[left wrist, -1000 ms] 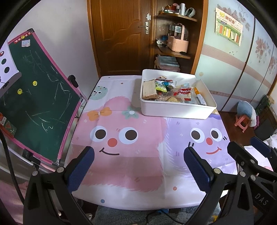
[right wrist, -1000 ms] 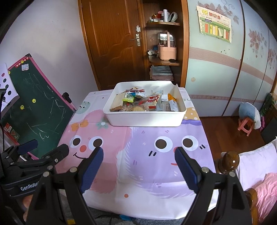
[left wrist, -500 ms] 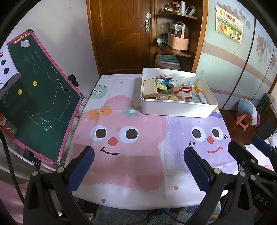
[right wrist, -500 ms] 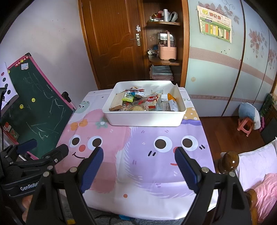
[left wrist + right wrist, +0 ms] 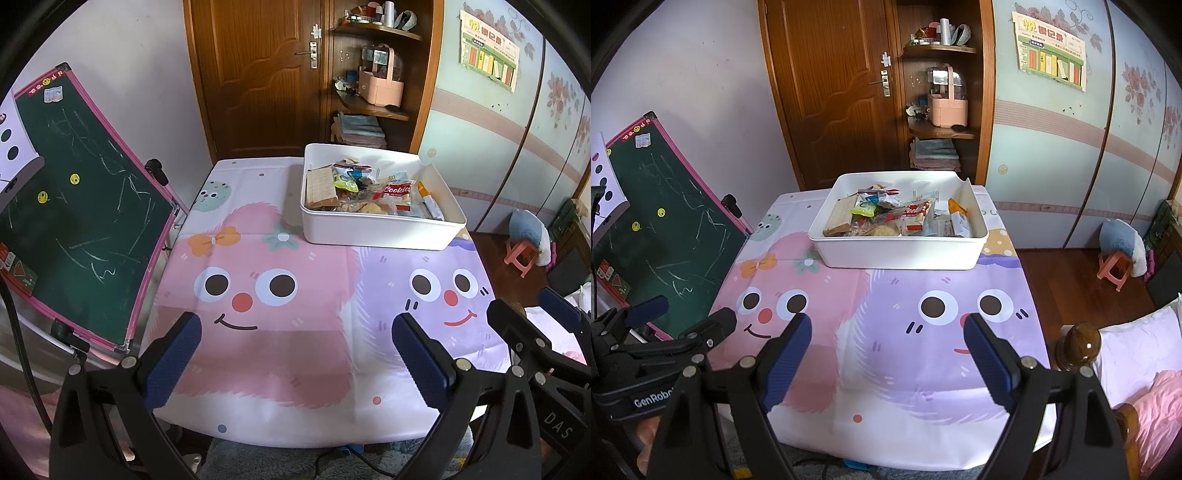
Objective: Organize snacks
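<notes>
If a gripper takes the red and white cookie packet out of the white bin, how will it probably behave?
The cookie packet looks like thin shiny film, so it is probably light, floppy and somewhat slippery between pads. It lies on a loose pile of other snacks in the white bin, so neighbours may shift with it. Cookies inside could break under a hard squeeze.

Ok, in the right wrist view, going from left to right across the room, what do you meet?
Chalkboard → wooden door → corner shelves → wall poster → small pink stool.
</notes>
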`<state>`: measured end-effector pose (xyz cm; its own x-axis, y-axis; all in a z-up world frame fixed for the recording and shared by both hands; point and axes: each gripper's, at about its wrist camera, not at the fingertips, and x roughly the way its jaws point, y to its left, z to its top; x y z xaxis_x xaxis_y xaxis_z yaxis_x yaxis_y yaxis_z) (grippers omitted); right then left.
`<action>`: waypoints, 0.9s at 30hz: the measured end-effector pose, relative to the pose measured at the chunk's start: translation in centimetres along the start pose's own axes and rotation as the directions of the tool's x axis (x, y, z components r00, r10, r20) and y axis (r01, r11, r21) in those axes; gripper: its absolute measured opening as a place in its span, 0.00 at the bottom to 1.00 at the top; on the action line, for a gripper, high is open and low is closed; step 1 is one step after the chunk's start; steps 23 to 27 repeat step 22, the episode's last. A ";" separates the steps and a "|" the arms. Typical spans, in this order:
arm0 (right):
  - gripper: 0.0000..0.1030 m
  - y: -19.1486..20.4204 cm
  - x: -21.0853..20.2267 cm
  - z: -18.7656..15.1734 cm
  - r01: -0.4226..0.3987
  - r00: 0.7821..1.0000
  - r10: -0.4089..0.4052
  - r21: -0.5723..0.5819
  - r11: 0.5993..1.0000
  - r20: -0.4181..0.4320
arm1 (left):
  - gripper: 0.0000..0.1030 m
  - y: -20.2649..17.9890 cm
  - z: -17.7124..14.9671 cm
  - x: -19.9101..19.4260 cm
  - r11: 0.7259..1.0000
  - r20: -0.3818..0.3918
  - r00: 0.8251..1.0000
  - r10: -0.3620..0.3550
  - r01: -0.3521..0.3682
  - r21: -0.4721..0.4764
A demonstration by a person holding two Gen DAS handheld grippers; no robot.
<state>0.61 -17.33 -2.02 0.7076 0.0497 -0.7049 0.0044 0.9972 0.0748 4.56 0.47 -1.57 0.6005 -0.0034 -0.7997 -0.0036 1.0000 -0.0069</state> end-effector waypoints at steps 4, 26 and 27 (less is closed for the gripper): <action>0.83 0.0 0.1 -0.1 0.001 1.000 -0.001 0.000 1.000 -0.002 | 1.00 -0.1 0.1 0.1 1.000 -0.002 1.000 0.002 -0.002 0.003; 0.83 -0.5 0.4 -0.4 0.003 1.000 -0.003 0.003 1.000 -0.006 | 1.00 0.3 -0.1 0.2 1.000 -0.008 1.000 -0.001 0.001 0.012; 0.83 -0.5 0.4 -0.4 0.003 1.000 -0.003 0.003 1.000 -0.006 | 1.00 0.3 -0.1 0.2 1.000 -0.008 1.000 -0.001 0.001 0.012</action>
